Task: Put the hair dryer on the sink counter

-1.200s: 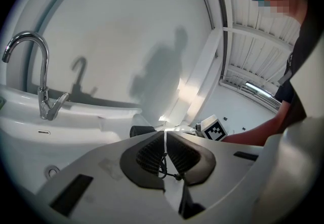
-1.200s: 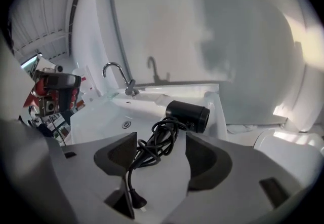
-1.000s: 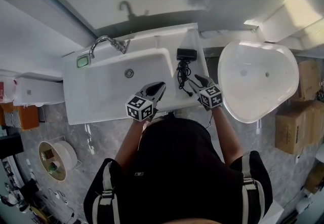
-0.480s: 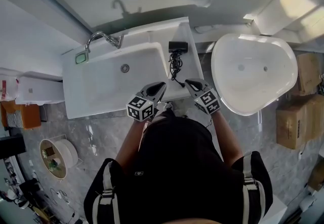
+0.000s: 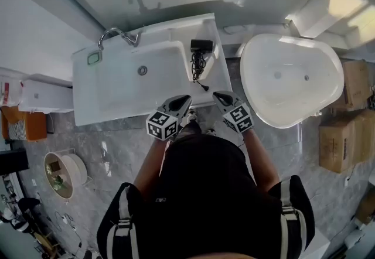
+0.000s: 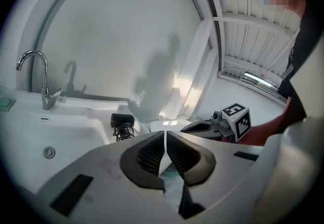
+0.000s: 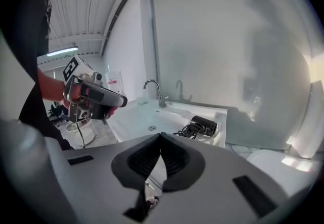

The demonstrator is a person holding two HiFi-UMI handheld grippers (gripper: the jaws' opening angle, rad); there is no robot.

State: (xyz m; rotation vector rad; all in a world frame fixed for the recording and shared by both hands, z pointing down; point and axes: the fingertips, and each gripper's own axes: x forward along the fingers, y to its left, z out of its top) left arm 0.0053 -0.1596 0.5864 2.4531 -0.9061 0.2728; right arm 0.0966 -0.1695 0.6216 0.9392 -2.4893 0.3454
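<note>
On the sink counter (image 5: 221, 79), at its back right corner beside the basin (image 5: 126, 91), we see the black hair dryer (image 5: 201, 45) lying with its cord (image 5: 198, 68) bunched in a loose tangle just in front of it. Our left gripper (image 5: 187, 99) and right gripper (image 5: 216, 95) hover side by side at the counter's front edge, well apart from the dryer. In each gripper view the two jaws meet tip to tip with nothing between them. The faucet (image 5: 116, 34) stands at the basin's far left, and a white tub (image 5: 328, 96) sits to the counter's right.
</note>
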